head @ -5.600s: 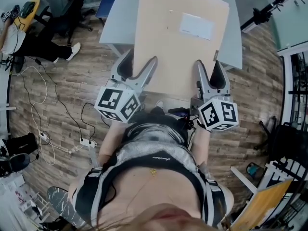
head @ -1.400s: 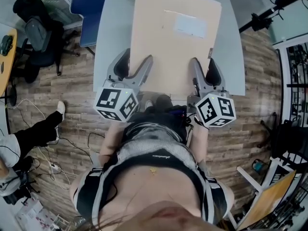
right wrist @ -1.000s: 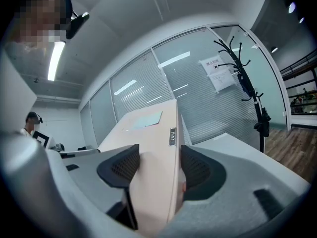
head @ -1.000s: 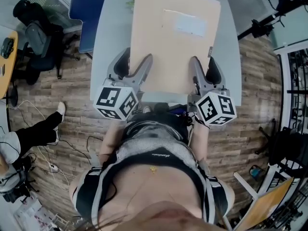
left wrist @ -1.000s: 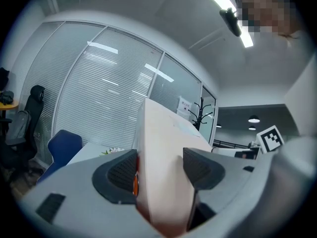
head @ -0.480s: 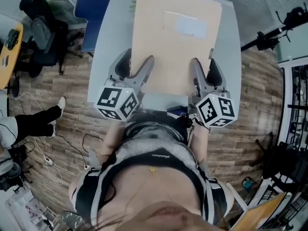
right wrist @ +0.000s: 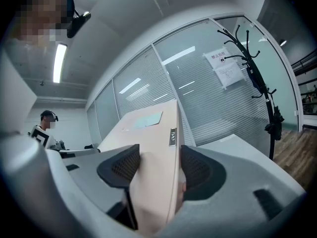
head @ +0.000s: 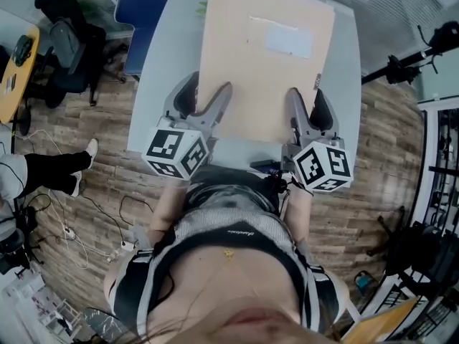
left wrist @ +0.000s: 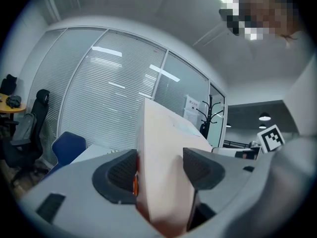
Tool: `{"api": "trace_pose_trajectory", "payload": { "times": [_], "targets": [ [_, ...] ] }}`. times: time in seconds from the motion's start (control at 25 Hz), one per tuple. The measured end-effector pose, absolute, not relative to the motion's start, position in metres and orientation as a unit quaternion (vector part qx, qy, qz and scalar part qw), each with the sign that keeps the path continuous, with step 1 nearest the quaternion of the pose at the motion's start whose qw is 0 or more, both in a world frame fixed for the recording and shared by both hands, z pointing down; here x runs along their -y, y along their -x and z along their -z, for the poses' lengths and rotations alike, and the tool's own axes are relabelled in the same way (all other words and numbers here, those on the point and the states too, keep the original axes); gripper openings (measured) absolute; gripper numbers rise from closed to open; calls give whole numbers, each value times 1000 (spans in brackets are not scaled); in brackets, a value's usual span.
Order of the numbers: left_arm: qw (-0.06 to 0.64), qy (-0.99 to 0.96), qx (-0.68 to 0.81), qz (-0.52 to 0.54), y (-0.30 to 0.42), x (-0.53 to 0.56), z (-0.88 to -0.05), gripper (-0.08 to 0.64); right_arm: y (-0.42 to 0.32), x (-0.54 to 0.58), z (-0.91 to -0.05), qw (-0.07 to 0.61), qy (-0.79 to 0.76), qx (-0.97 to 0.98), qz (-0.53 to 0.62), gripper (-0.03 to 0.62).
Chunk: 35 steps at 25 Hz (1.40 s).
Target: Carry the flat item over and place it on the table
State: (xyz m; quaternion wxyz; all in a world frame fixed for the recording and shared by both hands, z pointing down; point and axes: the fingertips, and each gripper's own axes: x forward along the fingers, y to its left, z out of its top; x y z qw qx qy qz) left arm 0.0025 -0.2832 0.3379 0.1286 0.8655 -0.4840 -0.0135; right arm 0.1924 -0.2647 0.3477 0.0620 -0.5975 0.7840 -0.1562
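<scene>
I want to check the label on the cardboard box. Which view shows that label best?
The head view: the label lies face-up on the cardboard box, seen whole. The right gripper view shows it steeply foreshortened; the left gripper view shows mostly the box's near edge.

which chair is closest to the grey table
The blue chair, tucked against the left edge of the grey table; the black office chair stands farther left, beside the yellow desk.
</scene>
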Motion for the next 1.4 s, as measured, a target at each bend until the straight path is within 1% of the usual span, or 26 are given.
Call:
{"api": "trace_pose_trajectory", "payload": {
  "times": [0.52,1.4],
  "targets": [
    [128,-877,463,14,-8,300,-335,281,-198,273,-344,63,618,-769,153,256],
    [147,-871,469,10,10,312,-348,273,-181,285,-353,53,613,-771,165,249]
  ]
}}
